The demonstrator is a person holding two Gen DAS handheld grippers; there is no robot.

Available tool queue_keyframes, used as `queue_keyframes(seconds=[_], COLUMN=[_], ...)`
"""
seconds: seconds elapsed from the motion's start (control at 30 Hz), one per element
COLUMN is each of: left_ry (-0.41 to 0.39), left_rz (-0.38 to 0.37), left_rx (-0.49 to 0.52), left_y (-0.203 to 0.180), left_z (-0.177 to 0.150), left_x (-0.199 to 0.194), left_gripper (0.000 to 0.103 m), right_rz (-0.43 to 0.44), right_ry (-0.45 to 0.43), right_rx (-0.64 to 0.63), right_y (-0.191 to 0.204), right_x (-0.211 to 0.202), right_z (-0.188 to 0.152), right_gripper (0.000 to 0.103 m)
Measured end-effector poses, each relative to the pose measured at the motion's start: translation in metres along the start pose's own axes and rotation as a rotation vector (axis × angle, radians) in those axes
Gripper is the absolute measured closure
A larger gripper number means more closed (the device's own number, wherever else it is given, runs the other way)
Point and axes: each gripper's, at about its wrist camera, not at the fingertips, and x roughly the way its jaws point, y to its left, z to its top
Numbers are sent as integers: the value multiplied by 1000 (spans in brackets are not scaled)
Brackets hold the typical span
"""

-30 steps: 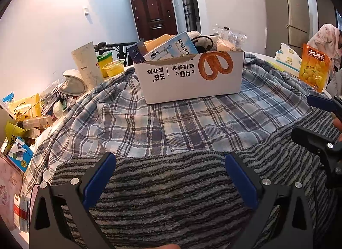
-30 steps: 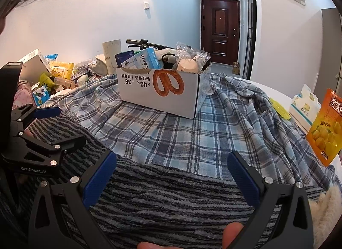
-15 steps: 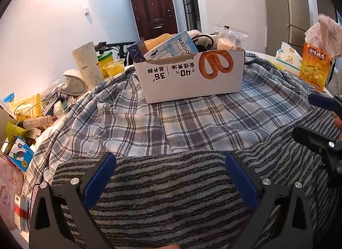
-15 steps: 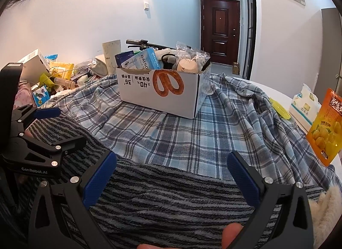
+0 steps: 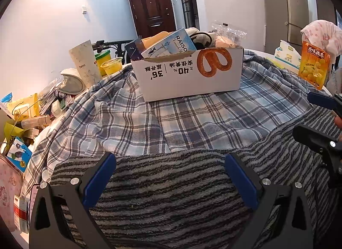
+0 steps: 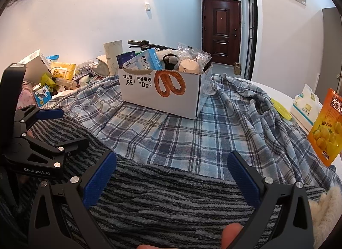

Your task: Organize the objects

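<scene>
A grey striped fleece cloth (image 5: 171, 193) lies in front over a blue plaid cloth (image 5: 192, 118); both also show in the right wrist view, the striped one (image 6: 171, 206) and the plaid one (image 6: 203, 131). My left gripper (image 5: 170, 176) is open and empty above the striped cloth. My right gripper (image 6: 171, 176) is open and empty above the same cloth, to the right of the left one. A white cardboard box (image 5: 190, 75) with a pretzel print, full of packets, stands on the plaid cloth; it also shows in the right wrist view (image 6: 160, 92).
A heap of packets, bottles and a tall cup (image 5: 85, 65) crowds the left side. An orange snack bag (image 5: 313, 65) and a tissue pack (image 5: 286, 53) stand at the right, also in the right wrist view: the bag (image 6: 329, 127) and the pack (image 6: 305, 105). A pale fluffy item (image 6: 327, 210) lies at lower right.
Both grippers have stayed nearly still and open. A person in pale patterned clothing at the far right of the left wrist view has shifted slightly.
</scene>
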Motion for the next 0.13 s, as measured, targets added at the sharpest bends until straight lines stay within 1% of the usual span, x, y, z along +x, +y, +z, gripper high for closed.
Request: queue_keyframes(seconds=[0.13], left_ry=[7], left_rz=[-26], left_rx=[5], left_y=[-1], left_z=[-1], left_x=[1], left_gripper=[0], right_rz=[21], right_ry=[4], right_rx=[42], right_y=[-7], right_x=[1], right_z=[0], right_gripper=[0])
